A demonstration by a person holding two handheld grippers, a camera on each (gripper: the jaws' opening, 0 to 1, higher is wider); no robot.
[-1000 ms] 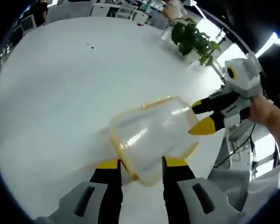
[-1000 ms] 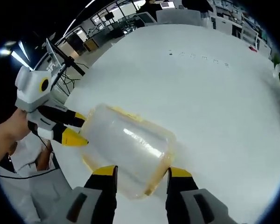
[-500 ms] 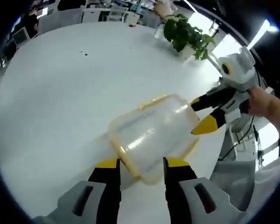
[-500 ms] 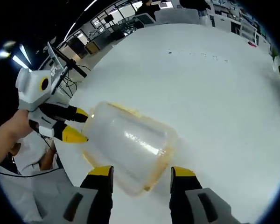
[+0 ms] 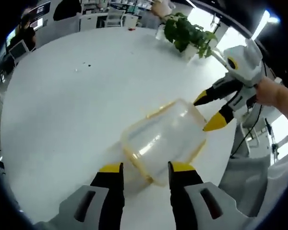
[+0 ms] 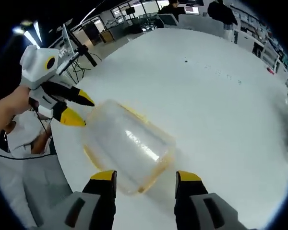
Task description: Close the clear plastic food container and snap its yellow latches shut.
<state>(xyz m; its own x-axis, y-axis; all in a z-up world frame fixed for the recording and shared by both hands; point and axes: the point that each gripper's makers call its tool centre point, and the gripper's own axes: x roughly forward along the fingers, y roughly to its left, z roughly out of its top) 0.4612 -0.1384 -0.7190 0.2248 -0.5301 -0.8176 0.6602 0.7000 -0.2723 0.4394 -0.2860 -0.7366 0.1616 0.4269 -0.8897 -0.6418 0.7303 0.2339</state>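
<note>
The clear plastic container [image 5: 163, 141] with a yellow rim lies lid-down on the white table [image 5: 62, 96]. In the left gripper view my left gripper [image 5: 146, 168] stands open, and its yellow-tipped jaws flank the container's near end. My right gripper [image 5: 207, 112] comes in from the right, open, its tips just off the container's far corner. In the right gripper view the same container [image 6: 127, 146] lies ahead of my open right gripper [image 6: 146, 176]. The left gripper [image 6: 80, 111] is open at its left end. I cannot make out the latches' state.
A potted plant [image 5: 187, 33] stands near the table's far edge. A hand [image 5: 273, 93] holds the right gripper, and a hand [image 6: 5, 112] holds the left one. The table's edge runs close beside the container, above the person's light clothing [image 6: 33, 167]. Desks and chairs sit beyond the table.
Both views have drawn back a little from the container, which stays on the table. The right gripper's tip that touched its corner now sits just off it.
</note>
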